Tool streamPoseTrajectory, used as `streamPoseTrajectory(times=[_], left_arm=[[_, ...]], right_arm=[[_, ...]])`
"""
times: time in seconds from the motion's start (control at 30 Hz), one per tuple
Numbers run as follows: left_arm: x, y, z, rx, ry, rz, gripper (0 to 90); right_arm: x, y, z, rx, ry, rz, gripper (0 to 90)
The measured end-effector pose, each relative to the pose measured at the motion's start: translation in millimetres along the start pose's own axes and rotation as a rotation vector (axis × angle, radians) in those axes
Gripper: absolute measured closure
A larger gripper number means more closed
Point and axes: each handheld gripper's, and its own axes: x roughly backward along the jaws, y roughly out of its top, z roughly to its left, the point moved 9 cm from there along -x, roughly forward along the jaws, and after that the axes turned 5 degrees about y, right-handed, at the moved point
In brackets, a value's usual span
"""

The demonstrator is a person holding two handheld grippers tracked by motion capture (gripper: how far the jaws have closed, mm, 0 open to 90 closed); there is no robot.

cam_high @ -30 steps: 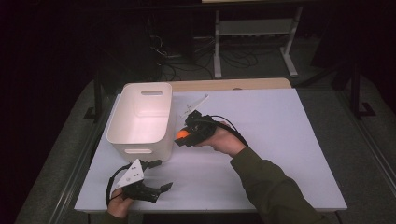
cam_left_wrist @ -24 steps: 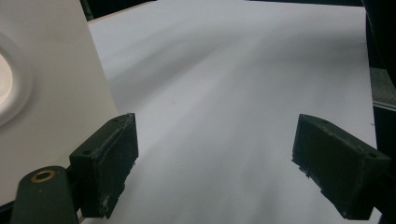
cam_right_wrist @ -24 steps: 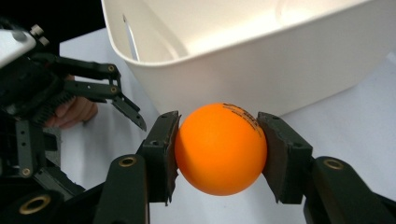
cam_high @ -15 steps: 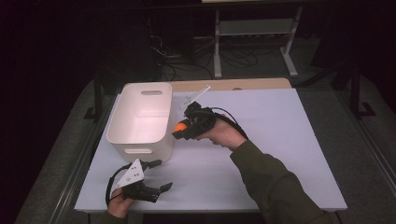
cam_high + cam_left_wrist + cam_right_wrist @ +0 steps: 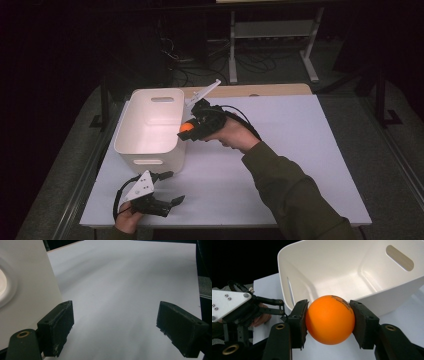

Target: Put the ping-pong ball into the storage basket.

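Now right claw [image 5: 329, 320] pinches orange ball [image 5: 330, 319]; left claw [image 5: 115, 332] gapes wide.

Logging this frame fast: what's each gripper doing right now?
Left gripper: open, holding nothing, low over the table.
Right gripper: shut on the orange ball, at the white bin rim.

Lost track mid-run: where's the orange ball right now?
The orange ball is clamped in the right gripper, held at the white bin's right rim in the high view.
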Motion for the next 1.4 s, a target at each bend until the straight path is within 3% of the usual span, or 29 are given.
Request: streamPoseTrajectory(times=[0.73,1.4], left_arm=[[0.2,0.2,0.6,0.001,0.001,-0.003,14.1],[0.2,0.2,0.5,0.001,0.0,-0.004,14.1]], right_arm=[[-28.7,28.5,7.1,0.04,0.015,-0.018,49.4],[-65.3,27.5,9.1,0.05,0.022,0.042,49.3]])
